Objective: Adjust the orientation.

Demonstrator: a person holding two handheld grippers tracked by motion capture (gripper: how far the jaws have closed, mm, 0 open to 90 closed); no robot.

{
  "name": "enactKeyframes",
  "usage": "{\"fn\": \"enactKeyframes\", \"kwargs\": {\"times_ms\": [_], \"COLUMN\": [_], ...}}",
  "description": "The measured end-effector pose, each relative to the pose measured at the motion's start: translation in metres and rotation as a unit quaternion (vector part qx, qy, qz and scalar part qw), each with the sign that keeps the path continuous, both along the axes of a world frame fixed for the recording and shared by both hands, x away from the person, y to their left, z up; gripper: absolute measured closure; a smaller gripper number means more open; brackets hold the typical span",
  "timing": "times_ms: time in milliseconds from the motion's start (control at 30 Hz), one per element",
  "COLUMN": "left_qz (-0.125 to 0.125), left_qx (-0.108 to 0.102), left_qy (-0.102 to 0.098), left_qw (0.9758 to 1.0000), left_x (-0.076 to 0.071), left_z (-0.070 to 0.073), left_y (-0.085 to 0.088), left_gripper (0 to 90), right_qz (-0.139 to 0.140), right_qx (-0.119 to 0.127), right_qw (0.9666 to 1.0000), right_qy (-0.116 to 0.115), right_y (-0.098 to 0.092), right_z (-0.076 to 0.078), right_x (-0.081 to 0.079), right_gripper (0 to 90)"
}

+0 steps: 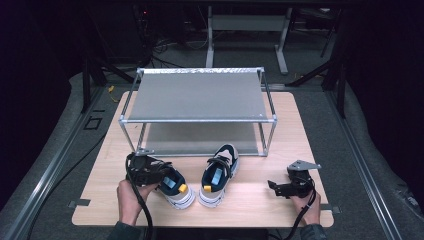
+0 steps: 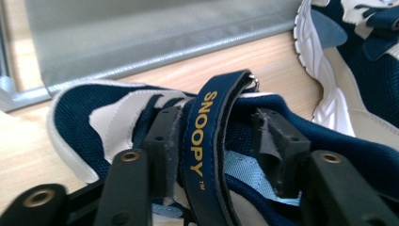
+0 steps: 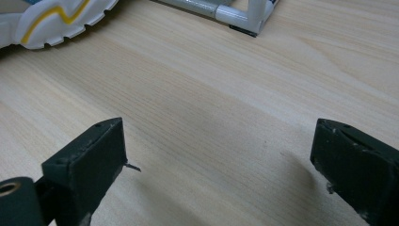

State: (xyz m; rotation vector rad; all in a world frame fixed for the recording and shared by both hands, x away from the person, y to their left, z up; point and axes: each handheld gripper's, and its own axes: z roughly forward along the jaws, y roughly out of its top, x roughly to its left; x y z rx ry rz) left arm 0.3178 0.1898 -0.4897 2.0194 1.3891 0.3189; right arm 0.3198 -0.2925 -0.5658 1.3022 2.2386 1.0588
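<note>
My left gripper [image 2: 214, 141] clamped on left shoe [image 1: 172, 186] strap, shoe on counter [image 1: 250, 200]. Right gripper [image 3: 219, 160] apart, idle. Rack [image 1: 197, 97] holds nothing; I judge both shoes left to shelve.

1. Light wood table [image 1: 280, 205], sitting on a grey carpeted floor [image 1: 365, 135].
2. Two-tier metal-tube rack [image 1: 197, 95] with grey shelves at the back half of the table, both shelves bare.
3. Second sneaker [image 1: 218, 175] just in front of the rack, toe pointing at it.
4. Cables and metal stand legs [image 1: 245, 30] in the dark behind.
</note>
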Motion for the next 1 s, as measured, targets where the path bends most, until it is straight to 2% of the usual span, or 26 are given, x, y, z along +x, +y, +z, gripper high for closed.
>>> {"fn": "enactKeyframes", "kwargs": {"times_ms": [400, 667, 833, 1000], "left_qz": [0.010, 0.013, 0.008, -0.004], "left_qx": [0.018, 0.015, 0.004, -0.024], "left_qy": [-0.028, -0.036, -0.040, -0.047], "left_qw": [0.9994, 0.9992, 0.9992, 0.9986], "left_x": [-0.005, -0.007, -0.010, -0.013], "left_z": [-0.002, -0.002, 0.001, 0.007], "left_y": [0.001, 0.004, 0.007, 0.015], "left_gripper": [72.1, 74.7, 75.4, 75.8], "right_qz": [-0.003, -0.003, -0.004, -0.003], "right_qx": [-0.001, 0.000, 0.000, 0.001], "right_qw": [1.0000, 1.0000, 1.0000, 1.0000], "right_qy": [0.001, 0.001, 0.003, 0.003], "right_y": [0.000, 0.000, 0.000, 0.000], "right_z": [0.000, 0.000, 0.000, 0.000], "right_x": [0.000, 0.000, 0.001, 0.001], "right_gripper": [4.0, 4.2, 4.2, 4.2]}}
